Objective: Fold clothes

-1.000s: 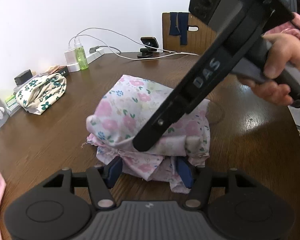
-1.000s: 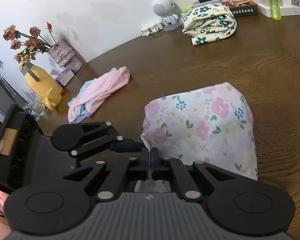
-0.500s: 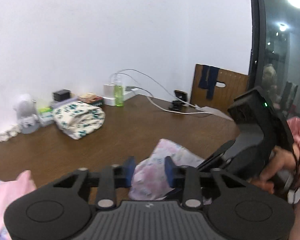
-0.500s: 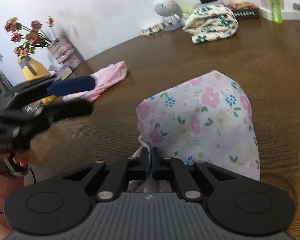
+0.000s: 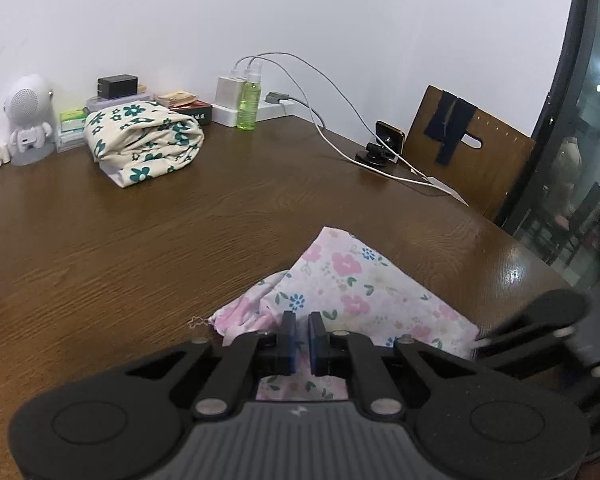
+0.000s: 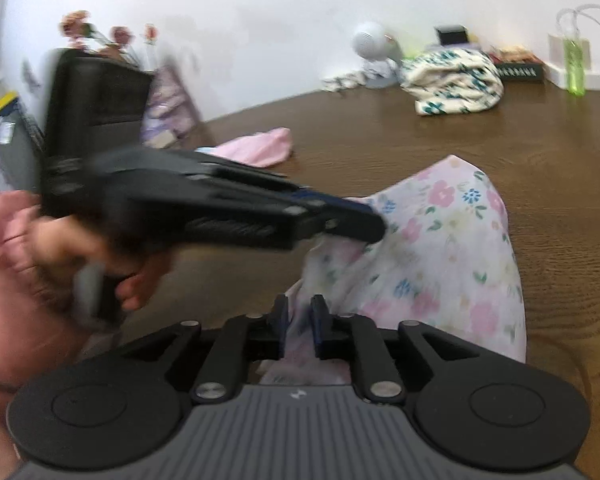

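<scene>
Since the earlier frame the left gripper [image 5: 300,334] has closed on the pink floral garment [image 5: 352,280], the right gripper [image 6: 300,320] has loosened to a narrow gap around its edge, and the bundle lies compactly folded with the green floral garment [image 5: 142,138] folded behind and a pink garment [image 6: 260,152] lying loose.

Left wrist view sits low over the counter [image 5: 140,240], close behind its own tongs [image 5: 302,340], facing the far wall edge and the far right corner with the chair [image 5: 472,160]. Right wrist view, equally low and close behind its tongs [image 6: 300,328], faces the far left corner. Both share the pink floral garment [image 5: 360,292] [image 6: 452,248], the green-flowered bundle [image 5: 144,140] [image 6: 452,80] and the green bottle [image 5: 249,104] [image 6: 575,66].
</scene>
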